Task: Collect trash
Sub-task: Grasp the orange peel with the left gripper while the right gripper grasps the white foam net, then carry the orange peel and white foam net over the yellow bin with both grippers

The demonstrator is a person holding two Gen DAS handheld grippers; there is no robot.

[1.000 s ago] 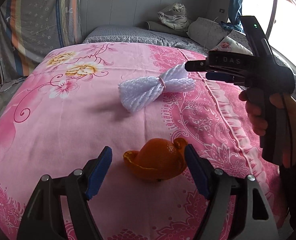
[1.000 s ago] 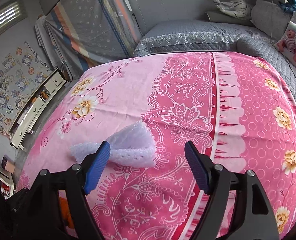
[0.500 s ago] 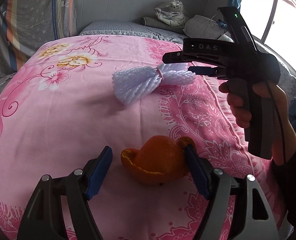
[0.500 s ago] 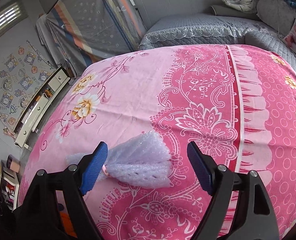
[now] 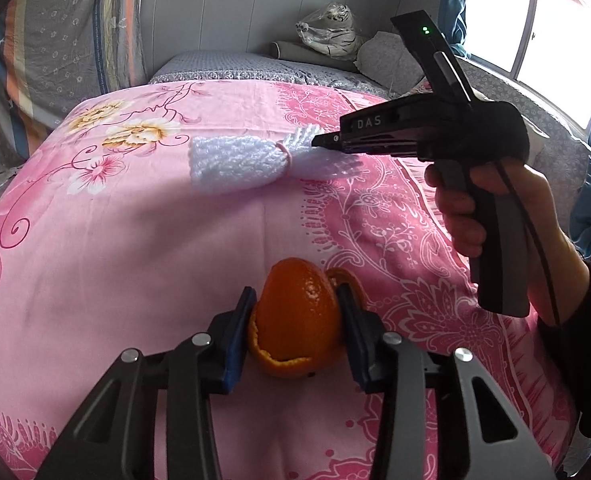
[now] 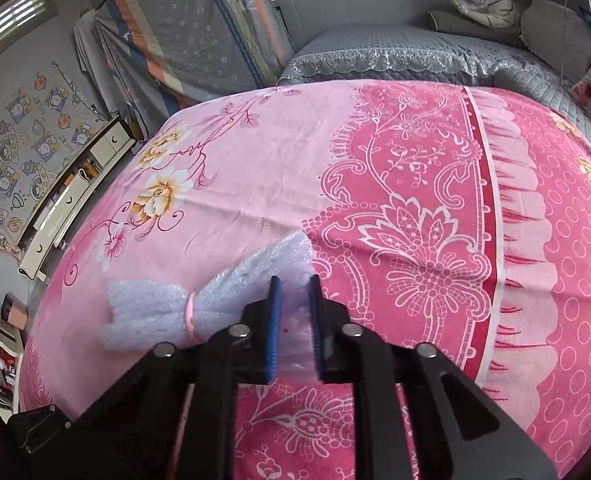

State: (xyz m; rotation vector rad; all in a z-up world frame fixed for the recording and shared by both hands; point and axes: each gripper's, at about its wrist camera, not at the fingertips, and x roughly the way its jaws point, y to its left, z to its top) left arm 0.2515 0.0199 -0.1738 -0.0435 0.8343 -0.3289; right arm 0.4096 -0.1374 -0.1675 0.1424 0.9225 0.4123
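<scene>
Pink bedspread (image 5: 135,264), left view: left gripper (image 5: 295,332) just closed onto orange peel (image 5: 299,320) at 6 o'clock, lift gently; right view: right gripper (image 6: 293,328) just clamped foam wrap (image 6: 231,296), 6 o'clock, raise straight.

Bedspread (image 6: 279,184): pale pink with cream-and-gold flowers and dark red vine scrolls; deeper pink panel with white lace-like scrollwork to the right of that, then a dark red stripe, then pink with white rings. Orange peel (image 5: 299,316) near the bedspread's front edge: bright orange, pitted. Foam wrap (image 5: 235,164) at bedspread centre: white, dimpled, cinched by a pink band (image 6: 190,316). Left tool (image 5: 297,334) and right tool (image 6: 294,322): black bodies, blue pads. Quilt (image 6: 407,56) beyond the bedspread: grey, stitched. Plush tiger (image 5: 329,32) beyond the quilt: white with black stripes.
</scene>
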